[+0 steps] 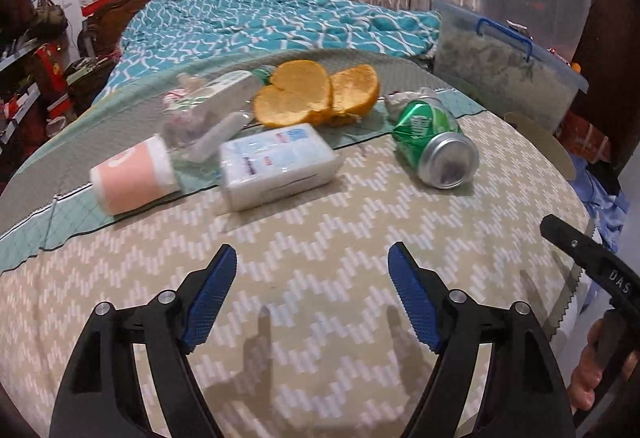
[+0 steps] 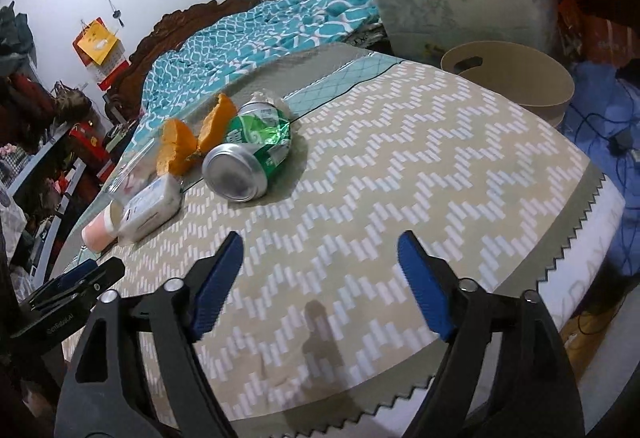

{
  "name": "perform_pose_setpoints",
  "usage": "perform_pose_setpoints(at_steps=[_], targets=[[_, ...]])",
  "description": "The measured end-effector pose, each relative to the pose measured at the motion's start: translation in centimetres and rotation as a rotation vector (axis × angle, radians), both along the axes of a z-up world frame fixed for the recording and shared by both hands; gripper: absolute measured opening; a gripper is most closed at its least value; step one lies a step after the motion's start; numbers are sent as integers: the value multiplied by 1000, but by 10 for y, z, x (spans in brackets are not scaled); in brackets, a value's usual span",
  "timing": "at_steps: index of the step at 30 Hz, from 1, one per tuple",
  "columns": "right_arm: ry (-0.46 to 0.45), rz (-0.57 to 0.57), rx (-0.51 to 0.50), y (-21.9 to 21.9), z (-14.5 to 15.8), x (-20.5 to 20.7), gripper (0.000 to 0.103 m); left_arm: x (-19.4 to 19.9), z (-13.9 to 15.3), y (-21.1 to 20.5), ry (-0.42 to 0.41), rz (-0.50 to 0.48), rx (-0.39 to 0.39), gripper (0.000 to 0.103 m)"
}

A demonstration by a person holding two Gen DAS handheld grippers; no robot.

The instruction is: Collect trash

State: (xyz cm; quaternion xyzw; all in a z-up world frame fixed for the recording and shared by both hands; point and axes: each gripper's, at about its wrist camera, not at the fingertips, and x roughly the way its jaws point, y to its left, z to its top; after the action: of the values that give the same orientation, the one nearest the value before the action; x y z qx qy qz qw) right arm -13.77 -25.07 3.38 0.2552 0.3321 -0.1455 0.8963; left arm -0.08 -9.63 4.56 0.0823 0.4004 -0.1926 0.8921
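Trash lies on a bed under a zigzag mat (image 1: 320, 238). In the left wrist view I see a crushed green can (image 1: 432, 141), orange peel halves (image 1: 312, 93), a white tissue pack (image 1: 276, 163), a pink paper cup (image 1: 132, 177) on its side and a clear plastic bottle (image 1: 216, 97). My left gripper (image 1: 312, 250) is open and empty, short of the tissue pack. The right wrist view shows the can (image 2: 252, 153), peel (image 2: 192, 141), pack (image 2: 150, 207) and cup (image 2: 98, 232) to the upper left. My right gripper (image 2: 320, 238) is open over bare mat, holding nothing.
A beige round bin (image 2: 512, 81) stands off the bed's far right corner. Behind it is a clear storage box (image 2: 460, 5) with a blue handle. A teal blanket (image 1: 260, 17) covers the far bed. Cluttered shelves (image 1: 32, 77) line the left; cables lie on the floor (image 2: 608, 117) at right.
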Motion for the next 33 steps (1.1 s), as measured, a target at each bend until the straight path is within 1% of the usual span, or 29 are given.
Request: perform_pose_setpoints(at_steps=[5, 10, 12, 14, 18, 22, 28, 33], targets=[[28, 19, 8, 11, 0, 3, 82, -1, -5, 18, -9, 27, -10, 75], [37, 29, -21, 22, 6, 4, 83, 3, -11, 34, -33, 55, -38, 76], [36, 15, -27, 21, 8, 3, 83, 7, -10, 34, -50, 46, -48, 75], [28, -7, -35, 21, 11, 0, 83, 10, -7, 30, -83, 27, -56, 75], [22, -43, -45, 20, 16, -5, 83, 16, -6, 19, -124, -17, -48, 75], [37, -63, -36, 18, 14, -4, 84, 15, -5, 15, -143, -53, -50, 75], [70, -56, -8, 22, 5, 6, 84, 15, -5, 22, -142, -48, -85, 76], [88, -28, -4, 30, 0, 15, 84, 14, -5, 26, -147, -44, -91, 76]])
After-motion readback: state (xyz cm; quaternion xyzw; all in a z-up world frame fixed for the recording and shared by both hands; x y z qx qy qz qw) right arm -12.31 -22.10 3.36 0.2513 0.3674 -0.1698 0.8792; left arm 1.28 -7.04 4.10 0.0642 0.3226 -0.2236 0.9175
